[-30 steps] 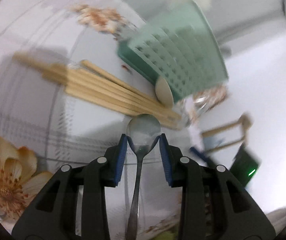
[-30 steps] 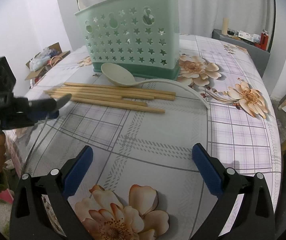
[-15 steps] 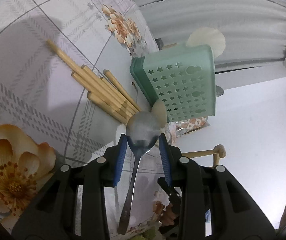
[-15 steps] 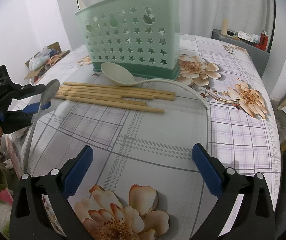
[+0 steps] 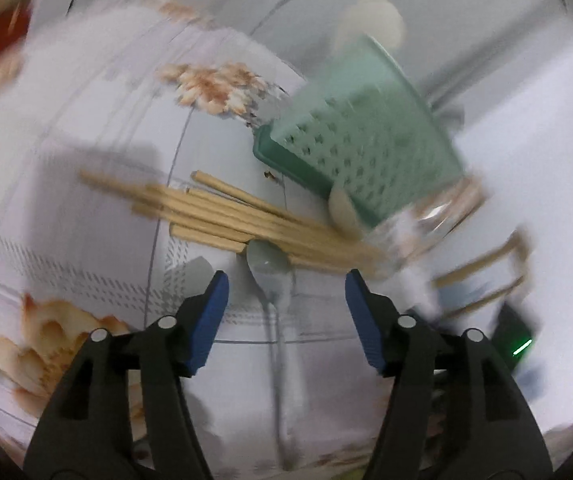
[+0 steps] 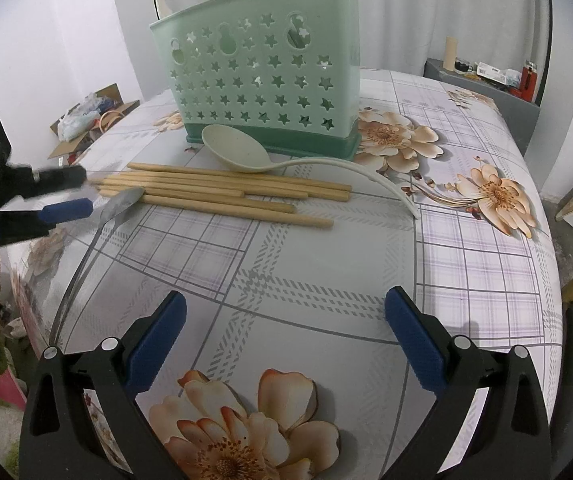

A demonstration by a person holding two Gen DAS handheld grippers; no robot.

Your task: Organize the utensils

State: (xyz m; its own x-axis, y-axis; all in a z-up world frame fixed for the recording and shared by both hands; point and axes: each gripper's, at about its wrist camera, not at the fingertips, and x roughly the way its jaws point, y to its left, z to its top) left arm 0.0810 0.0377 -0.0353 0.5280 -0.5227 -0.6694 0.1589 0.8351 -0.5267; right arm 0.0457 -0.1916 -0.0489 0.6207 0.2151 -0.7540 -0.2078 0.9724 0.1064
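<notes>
The left gripper (image 5: 286, 286) is spread wide and pinches nothing; the metal spoon (image 5: 268, 268) lies between its fingers without touching them, its bowl against the wooden chopsticks (image 6: 222, 194) on the flowered tablecloth (image 6: 326, 280); the green basket (image 6: 262, 80) stands at 12 o'clock, the cream ladle (image 6: 238, 152) just before it; the right gripper (image 6: 284, 322) is spread too, empty, at 6 o'clock.

Mint, tan and a whole lot of flowers

The caddy (image 6: 262, 80) is pale mint with star cutouts and a darker teal base, the chopsticks (image 6: 222, 194) are light tan wood, the ladle (image 6: 238, 152) is cream. The tablecloth (image 6: 326, 280) is white with grey-lilac plaid and peach-orange blooms. Both grippers have black arms and blue pads (image 6: 154, 344), and the spoon (image 6: 120, 202) is silver.
</notes>
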